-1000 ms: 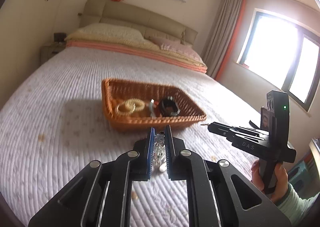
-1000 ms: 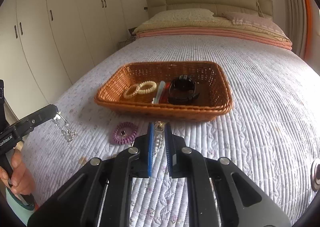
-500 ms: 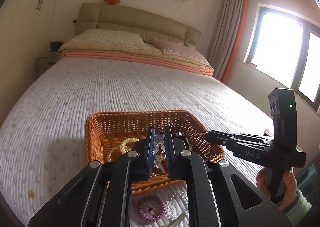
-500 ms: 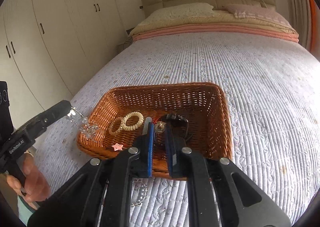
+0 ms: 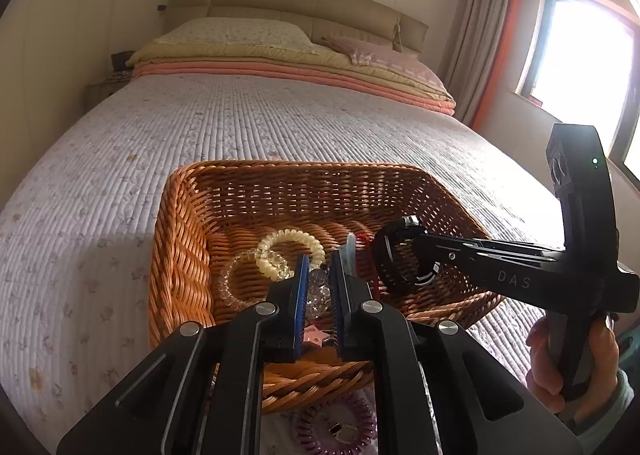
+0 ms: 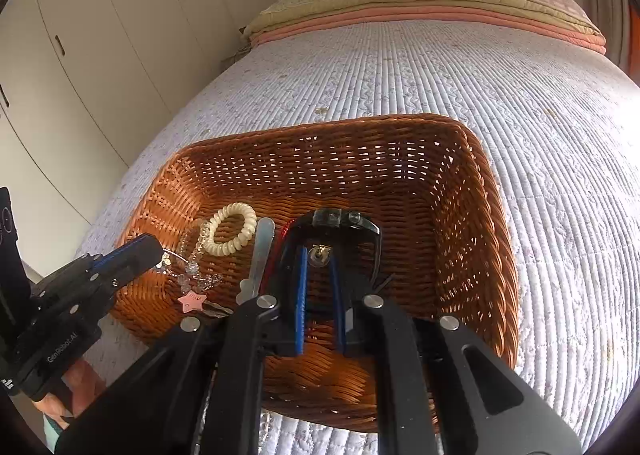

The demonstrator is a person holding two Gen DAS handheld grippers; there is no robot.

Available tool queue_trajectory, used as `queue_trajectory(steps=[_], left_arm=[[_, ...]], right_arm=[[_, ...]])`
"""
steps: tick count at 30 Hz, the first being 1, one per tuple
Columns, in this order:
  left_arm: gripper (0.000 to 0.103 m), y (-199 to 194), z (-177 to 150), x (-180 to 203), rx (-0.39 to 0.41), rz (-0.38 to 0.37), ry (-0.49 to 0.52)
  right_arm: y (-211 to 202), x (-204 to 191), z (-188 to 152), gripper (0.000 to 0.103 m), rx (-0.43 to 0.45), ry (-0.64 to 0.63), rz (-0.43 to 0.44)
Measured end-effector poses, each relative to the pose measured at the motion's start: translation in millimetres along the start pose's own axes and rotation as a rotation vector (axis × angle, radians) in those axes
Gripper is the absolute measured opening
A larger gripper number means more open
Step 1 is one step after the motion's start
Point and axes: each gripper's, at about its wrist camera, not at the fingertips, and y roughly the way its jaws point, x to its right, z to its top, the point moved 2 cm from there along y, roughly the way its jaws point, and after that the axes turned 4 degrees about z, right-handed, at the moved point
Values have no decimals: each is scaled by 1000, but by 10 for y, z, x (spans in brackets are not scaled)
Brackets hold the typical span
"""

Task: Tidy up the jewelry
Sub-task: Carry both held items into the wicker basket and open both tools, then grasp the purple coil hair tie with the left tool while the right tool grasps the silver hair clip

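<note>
I am at the drop-off step: both of my grippers hang over the wicker basket [image 6: 472, 191] on the bed [image 6: 520, 75], each carrying a piece of jewelry. My left gripper [image 5: 318, 287] is pinching a clear beaded chain [image 6: 192, 271] by its top end; the chain hangs straight down, its long axis vertical, with a pink star charm [image 6: 193, 301] at the bottom just touching or nearly touching the basket floor near the front left corner. My right gripper [image 6: 319, 271] is pressed on a small round metal piece [image 6: 320, 253], perhaps an earring; I cannot tell which way it points. It sits just above the black watch [image 6: 332, 223] in the basket. Next to it lie a cream coil bracelet [image 6: 232, 229] and a pale hair clip [image 6: 260, 255]. I judge the next move is to lower a little and spread both pairs of fingers so the pieces settle inside. A purple coil band [image 5: 336, 429] lies on the bed outside.
</note>
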Motion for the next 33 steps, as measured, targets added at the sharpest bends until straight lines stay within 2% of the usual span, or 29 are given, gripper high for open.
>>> queue_trajectory(steps=[2, 6, 8, 10, 11, 18, 24, 26, 29, 33], left_arm=[[9, 0, 0, 11, 4, 35, 17], [9, -3, 4, 0, -11, 28, 2], [12, -24, 2, -8, -9, 33, -1], [19, -63, 5, -10, -4, 44, -3], [24, -98, 8, -9, 0, 44, -5], [25, -547, 13, 20, 59, 17, -26], [26, -1223, -9, 103, 141, -14, -16], [29, -1418, -26, 136, 166, -20, -13], [33, -1709, -88, 188, 200, -35, -13], [33, -1909, -235, 223, 209, -41, -8]], right_arm=[[4, -14, -6, 9, 0, -8, -8], [-5, -10, -12, 10, -3, -3, -11], [-28, 10, -13, 14, -6, 12, 4], [-93, 27, -17, 40, 7, 28, 9], [-145, 39, -17, 50, 20, 32, 10], [-604, -216, -77, 50, 93, -34, 7], [-1058, -517, -195, 50, 144, -79, 35], [-1179, -633, -264, 50, 154, -92, 45], [-1264, -763, -389, 50, 154, -104, 55], [-1189, -904, -659, 50, 119, -99, 40]])
